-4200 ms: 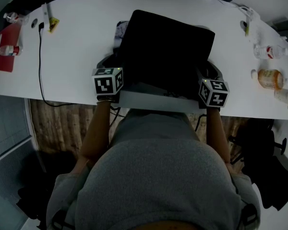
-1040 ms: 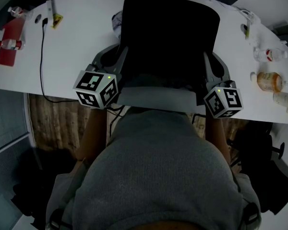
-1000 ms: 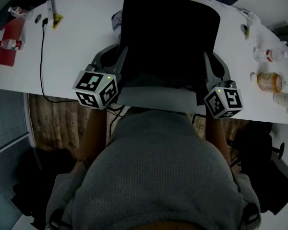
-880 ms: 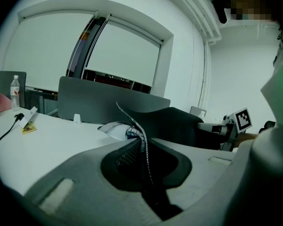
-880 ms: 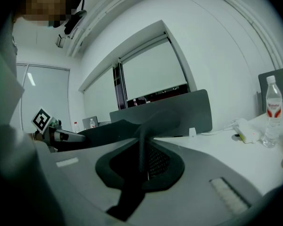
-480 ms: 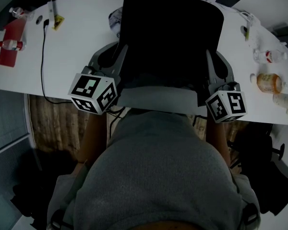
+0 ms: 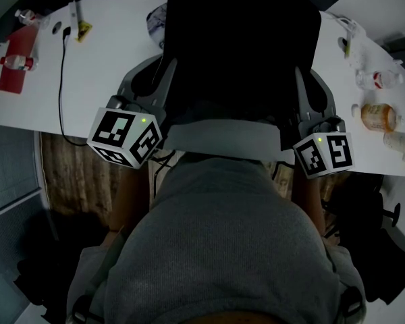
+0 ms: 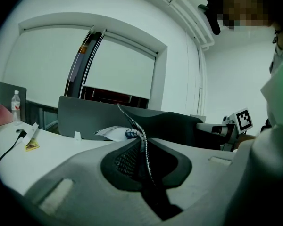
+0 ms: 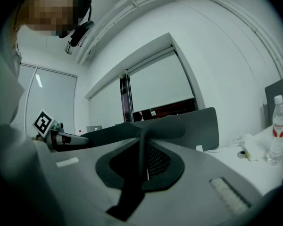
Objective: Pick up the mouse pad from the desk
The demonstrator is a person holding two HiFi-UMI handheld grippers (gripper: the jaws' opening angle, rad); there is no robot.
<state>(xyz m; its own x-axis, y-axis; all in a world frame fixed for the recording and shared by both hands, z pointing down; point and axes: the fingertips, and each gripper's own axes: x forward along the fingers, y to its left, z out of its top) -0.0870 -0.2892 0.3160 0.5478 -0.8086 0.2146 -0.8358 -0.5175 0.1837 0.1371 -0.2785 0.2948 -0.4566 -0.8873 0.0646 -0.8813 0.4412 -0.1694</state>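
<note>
The black mouse pad (image 7: 239, 46) hangs lifted above the white desk (image 7: 101, 73), held by its two near corners. My left gripper (image 7: 167, 73) is shut on the pad's left edge; in the left gripper view the thin edge of the pad (image 8: 142, 140) is pinched between the jaws. My right gripper (image 7: 301, 79) is shut on the right edge, and the right gripper view shows the pad (image 9: 142, 149) clamped upright between the jaws. The pad sags between both grippers and hides the desk beneath it.
A red pouch with a bottle (image 7: 13, 59) lies at the far left, with a black cable (image 7: 59, 66) running to the desk's edge. An orange pill bottle (image 7: 379, 116) and clear bottles (image 7: 374, 78) stand at the right. A patterned item (image 7: 156, 23) peeks out behind the pad.
Both grippers have risen with the mouse pad, which now hangs higher and covers more of the desk in the head view. The grips look unchanged.
</note>
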